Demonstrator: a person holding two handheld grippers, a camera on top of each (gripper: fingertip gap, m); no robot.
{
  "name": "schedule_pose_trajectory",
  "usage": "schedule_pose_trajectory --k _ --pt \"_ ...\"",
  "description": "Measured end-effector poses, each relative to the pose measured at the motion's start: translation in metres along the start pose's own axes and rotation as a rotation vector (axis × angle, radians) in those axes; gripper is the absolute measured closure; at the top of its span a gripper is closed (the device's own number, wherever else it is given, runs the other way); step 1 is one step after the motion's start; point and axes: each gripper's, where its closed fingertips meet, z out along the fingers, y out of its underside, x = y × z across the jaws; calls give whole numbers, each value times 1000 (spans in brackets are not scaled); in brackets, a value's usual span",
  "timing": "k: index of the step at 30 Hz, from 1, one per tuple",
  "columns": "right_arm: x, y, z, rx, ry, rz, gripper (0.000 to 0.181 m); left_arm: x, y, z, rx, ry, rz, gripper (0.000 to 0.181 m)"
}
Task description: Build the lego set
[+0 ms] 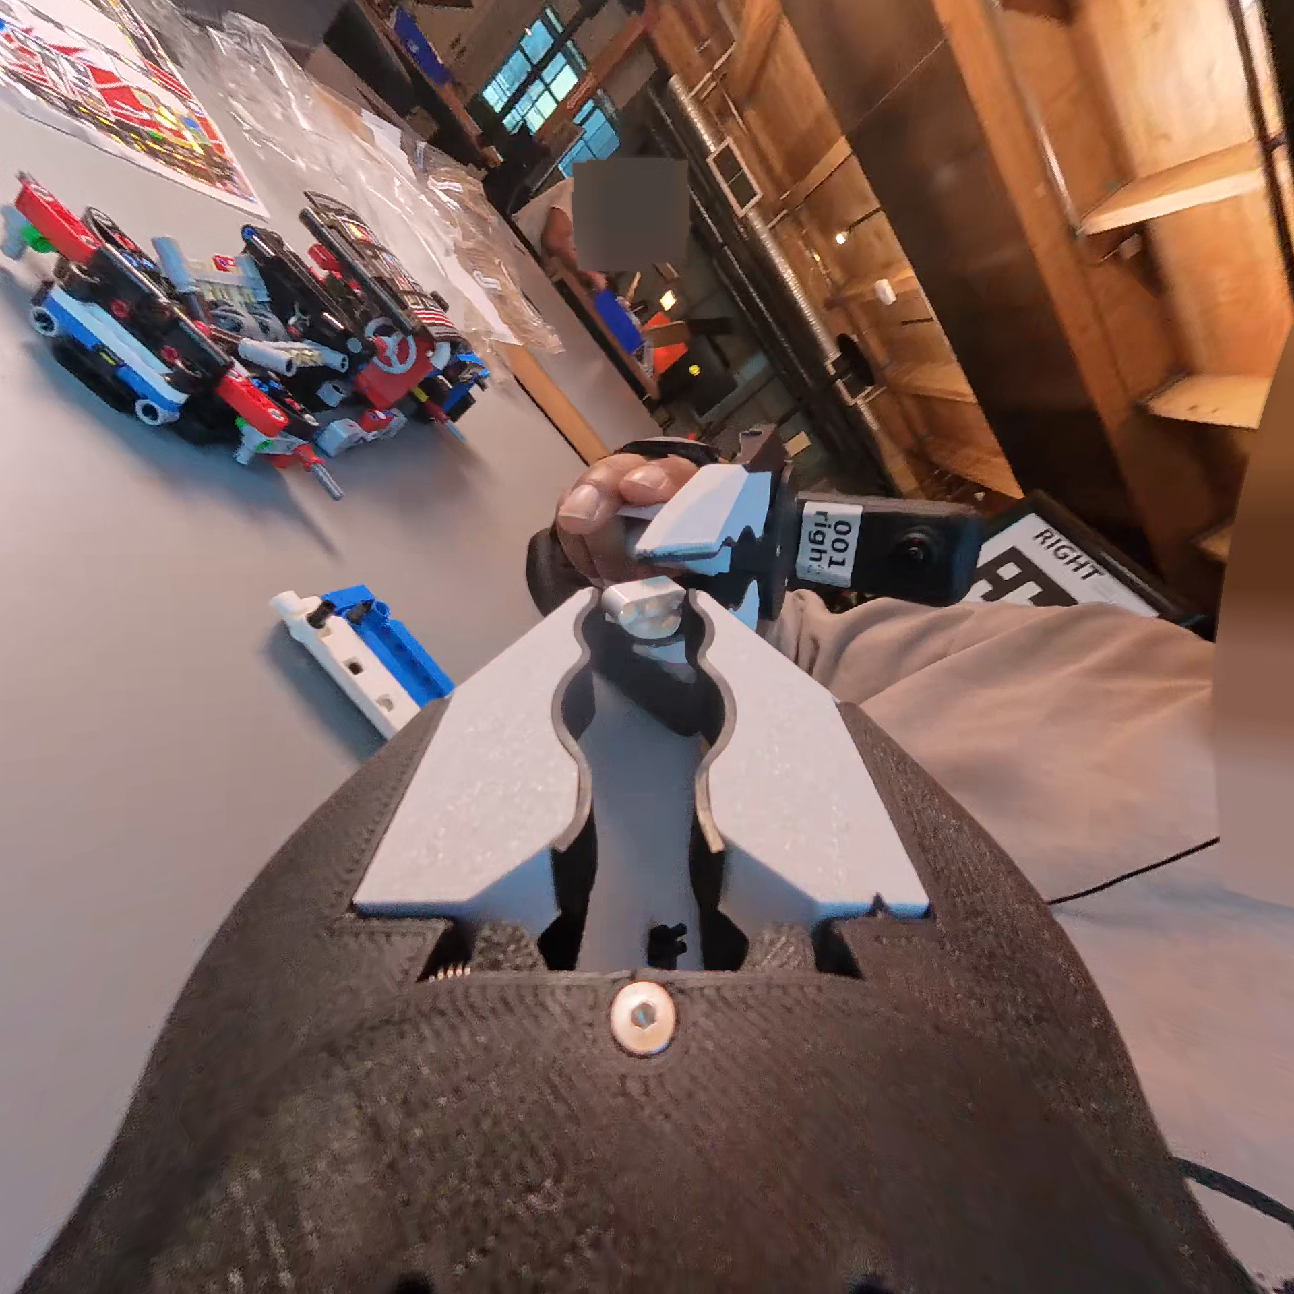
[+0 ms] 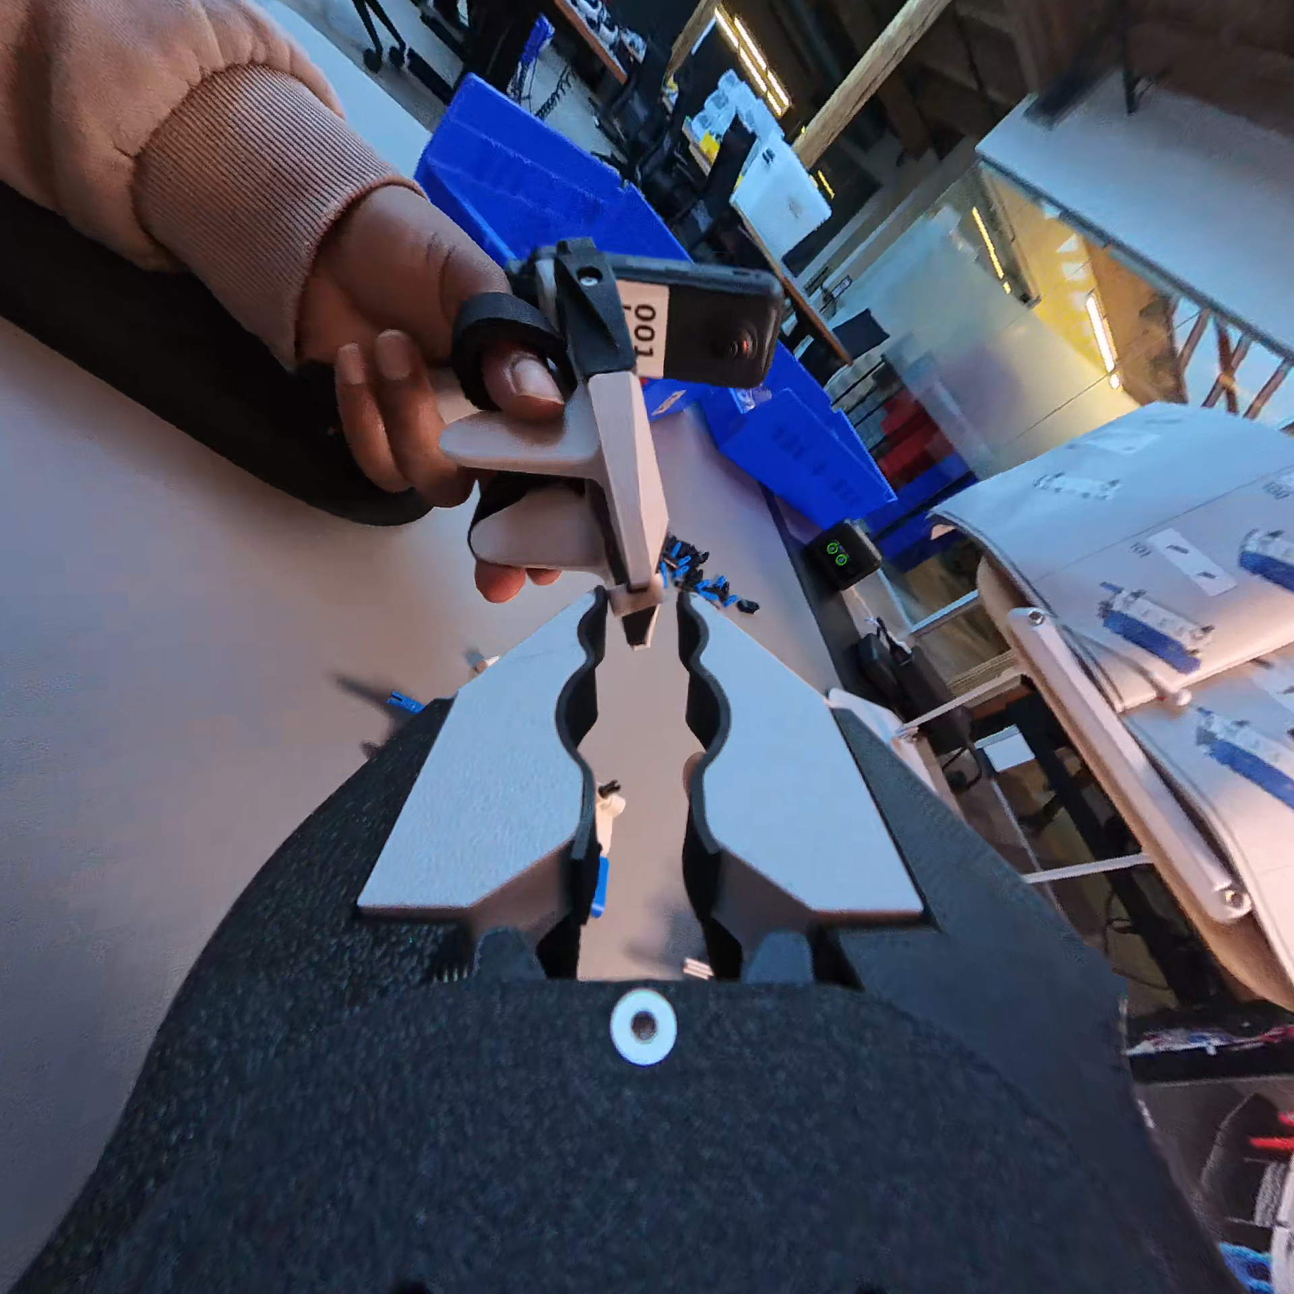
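My left gripper is shut on a small white Lego piece and holds it above the grey table. My right gripper is open, and the left gripper's tip sits between its fingertips without touching them. The right gripper also shows in the left wrist view, just beyond the white piece. A large, partly built Lego model of black, red, blue and white parts lies at the far left. A blue and white subassembly lies on the table beside my left fingers.
A printed sheet and clear plastic bags lie behind the model. Blue bins, a pile of small blue and black pins, a small black device and an instruction booklet on a stand are beyond the right gripper. My left and right fingertips are right by each other.
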Motion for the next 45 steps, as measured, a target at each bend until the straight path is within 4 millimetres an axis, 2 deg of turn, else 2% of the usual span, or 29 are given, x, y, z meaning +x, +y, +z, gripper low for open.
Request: schedule_pose_trajectory --k 8,10,14,17,21,26,30,37,40,41,42,43,45 --pt "-1 -11 -3 31 -16 -72 168 13 1 -2 -17 143 -128 162" --pt "-1 -15 -2 41 -21 -66 161 17 4 -1 -36 176 -144 161" --pt "-6 -23 -3 61 -58 -115 168 25 6 0 -42 232 -170 161" --pt "-4 -19 -2 27 -74 -91 167 21 4 0 -29 189 -127 161" --pt "1 -7 0 -79 -72 -100 167 9 -2 -3 -14 13 50 147" --pt "-4 0 6 -141 -92 -153 168 -1 1 -1 -47 -122 148 158" --pt "-4 8 9 -195 -65 -208 168 -10 1 -2 -71 -213 204 158" --pt "-4 0 8 -169 1 -300 168 -3 2 -4 -110 -181 294 159" --pt "-5 -8 6 -94 -28 -198 167 4 2 -5 -114 -141 362 159" --pt "-5 -9 4 -67 -77 -108 163 4 1 -6 -112 -140 381 159" --pt "-5 -9 0 -49 -153 -2 151 4 -1 -9 -109 -147 401 159" --pt "-9 -4 -6 -62 -265 93 146 3 -3 -13 -110 -163 419 159" --pt "-11 28 -16 -189 -448 146 146 -3 -5 -21 -125 -216 463 159"
